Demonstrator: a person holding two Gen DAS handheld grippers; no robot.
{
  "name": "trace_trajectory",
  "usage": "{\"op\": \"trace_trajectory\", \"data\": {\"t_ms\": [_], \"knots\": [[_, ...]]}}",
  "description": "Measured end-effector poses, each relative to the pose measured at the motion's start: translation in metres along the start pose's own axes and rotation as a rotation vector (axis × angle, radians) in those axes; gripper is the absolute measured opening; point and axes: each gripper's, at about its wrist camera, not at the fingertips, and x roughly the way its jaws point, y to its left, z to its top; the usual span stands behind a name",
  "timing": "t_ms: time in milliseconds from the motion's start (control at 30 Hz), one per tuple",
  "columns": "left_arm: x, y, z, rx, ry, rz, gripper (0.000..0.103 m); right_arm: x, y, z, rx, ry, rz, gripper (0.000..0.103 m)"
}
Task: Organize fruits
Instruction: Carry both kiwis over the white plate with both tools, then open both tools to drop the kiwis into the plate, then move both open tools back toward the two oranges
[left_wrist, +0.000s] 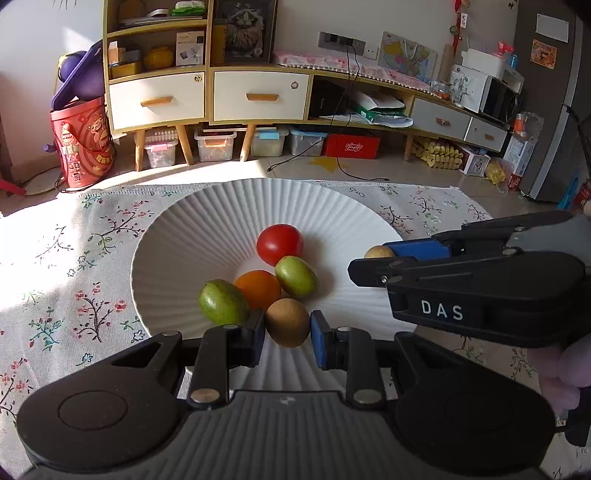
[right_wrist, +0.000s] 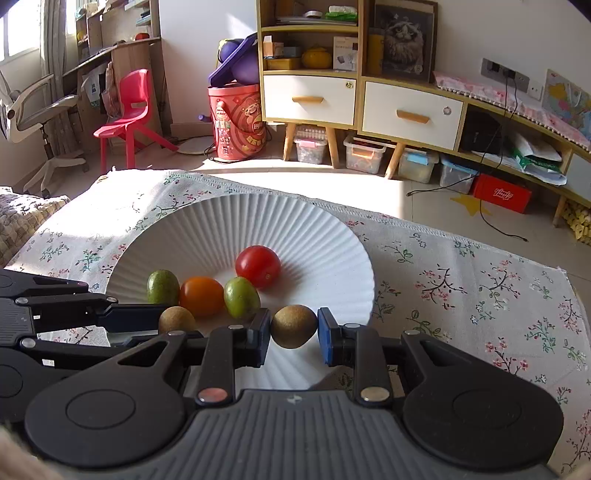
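A white ribbed plate (left_wrist: 207, 221) (right_wrist: 207, 225) on a floral cloth holds a red tomato (left_wrist: 279, 244) (right_wrist: 258, 266), an orange tomato (left_wrist: 258, 288) (right_wrist: 201, 296) and two green fruits (left_wrist: 296, 276) (left_wrist: 222, 302) (right_wrist: 241, 297) (right_wrist: 163, 287). My left gripper (left_wrist: 287, 334) (right_wrist: 147, 317) is shut on a brown kiwi (left_wrist: 287, 322) (right_wrist: 177, 319) over the plate's near edge. My right gripper (right_wrist: 294, 332) (left_wrist: 369, 258) is shut on another brown kiwi (right_wrist: 294, 326) (left_wrist: 379, 252) over the plate's right side.
The floral tablecloth (left_wrist: 74, 266) (right_wrist: 480, 288) covers the table. Beyond its far edge stand a cabinet with drawers (left_wrist: 258, 96), storage boxes (left_wrist: 216, 144), a red bucket (left_wrist: 83, 144) and a red chair (right_wrist: 129, 110).
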Motion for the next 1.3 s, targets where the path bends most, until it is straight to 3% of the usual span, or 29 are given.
{"op": "trace_trajectory", "data": {"t_ms": [533, 667, 1067, 1300], "knots": [[0.005, 0.001, 0.002, 0.0, 0.005, -0.01, 0.013, 0.005, 0.0, 0.0, -0.013, 0.01, 0.004, 0.025], [-0.001, 0.002, 0.002, 0.009, -0.003, -0.013, 0.015, 0.0, -0.003, 0.002, -0.006, -0.003, 0.006, 0.038], [-0.036, 0.014, -0.004, 0.013, -0.03, -0.008, 0.043, -0.027, -0.004, 0.003, 0.008, -0.039, 0.002, 0.061], [-0.056, 0.021, -0.011, 0.02, -0.047, 0.0, 0.068, -0.041, -0.005, -0.006, 0.0, -0.04, -0.005, 0.067]]}}
